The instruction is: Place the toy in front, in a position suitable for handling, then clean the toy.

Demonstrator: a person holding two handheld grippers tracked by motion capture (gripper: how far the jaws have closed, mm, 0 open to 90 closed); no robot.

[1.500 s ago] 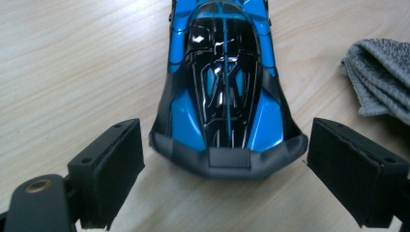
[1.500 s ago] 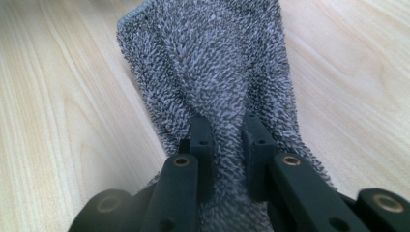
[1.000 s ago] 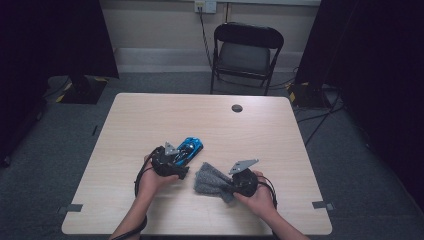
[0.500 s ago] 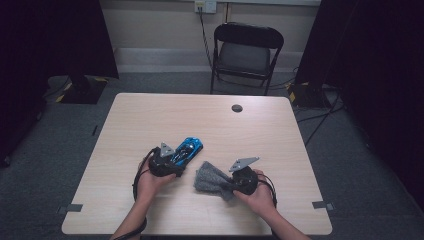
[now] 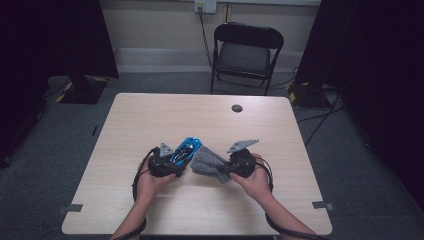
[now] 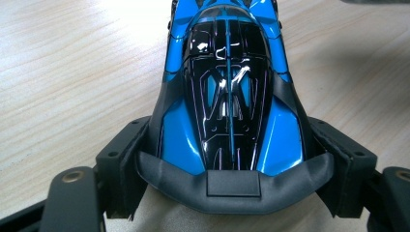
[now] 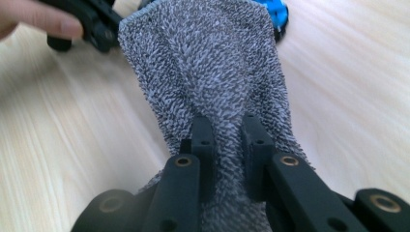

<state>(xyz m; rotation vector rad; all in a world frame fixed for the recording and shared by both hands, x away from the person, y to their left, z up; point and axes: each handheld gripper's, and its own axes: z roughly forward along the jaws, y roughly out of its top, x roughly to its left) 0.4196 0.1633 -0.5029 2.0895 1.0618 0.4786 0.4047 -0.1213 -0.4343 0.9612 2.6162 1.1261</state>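
Observation:
A glossy blue and black toy car [image 5: 186,149] lies on the wooden table [image 5: 150,115], pointing away to the right. My left gripper [image 5: 170,162] is at the car's rear. In the left gripper view its jaws have just been closing, and the pads now press on both sides of the car [image 6: 227,92]. My right gripper [image 5: 226,169] is shut on a grey terry cloth [image 5: 207,162], which it holds up beside the car. In the right gripper view the cloth [image 7: 208,58] fans out from the pinched jaws of that gripper [image 7: 227,130] toward the car's blue nose [image 7: 275,12].
A small black round disc [image 5: 237,108] sits near the table's far edge. A black folding chair [image 5: 247,50] stands behind the table. Cables run along the floor at the right. The person's left hand [image 7: 34,17] shows beside the cloth.
My right gripper has risen and moved up the picture with the cloth, bringing it next to the car. The left gripper has stayed at the car's rear.

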